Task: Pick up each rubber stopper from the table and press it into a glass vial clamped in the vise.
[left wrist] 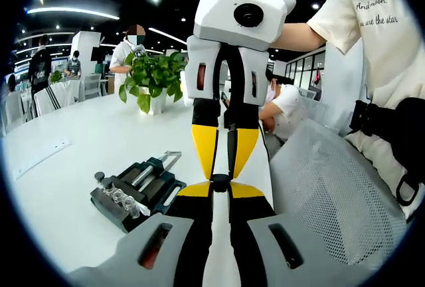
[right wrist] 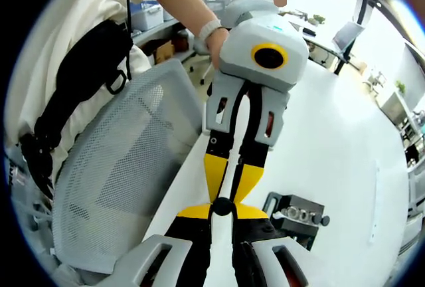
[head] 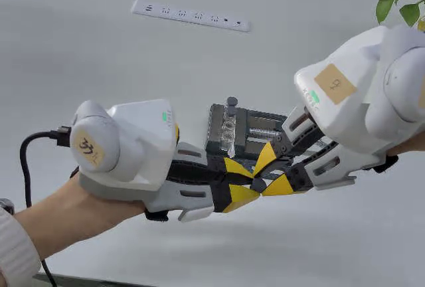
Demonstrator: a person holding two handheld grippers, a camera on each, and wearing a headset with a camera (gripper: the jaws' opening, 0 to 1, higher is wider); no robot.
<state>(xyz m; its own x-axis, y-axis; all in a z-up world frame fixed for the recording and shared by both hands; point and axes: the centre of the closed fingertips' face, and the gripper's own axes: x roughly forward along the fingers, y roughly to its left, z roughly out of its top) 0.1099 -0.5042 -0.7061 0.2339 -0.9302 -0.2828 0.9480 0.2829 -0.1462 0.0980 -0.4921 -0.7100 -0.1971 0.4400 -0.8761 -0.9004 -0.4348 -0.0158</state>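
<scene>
White power strip (head: pixel 191 16); leafy potted plant (left wrist: pixel 154 78); grey mesh chair (right wrist: pixel 126 167) nearby.

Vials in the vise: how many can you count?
4: a row of vials clamped in the vise. In the head view the farthest carries a stopper; the three nearer are open. They are small, so one may be hidden.

light: bright, even, overhead | shadows: soft | focus: sharp | edges: fisheye-bent in gripper views
</scene>
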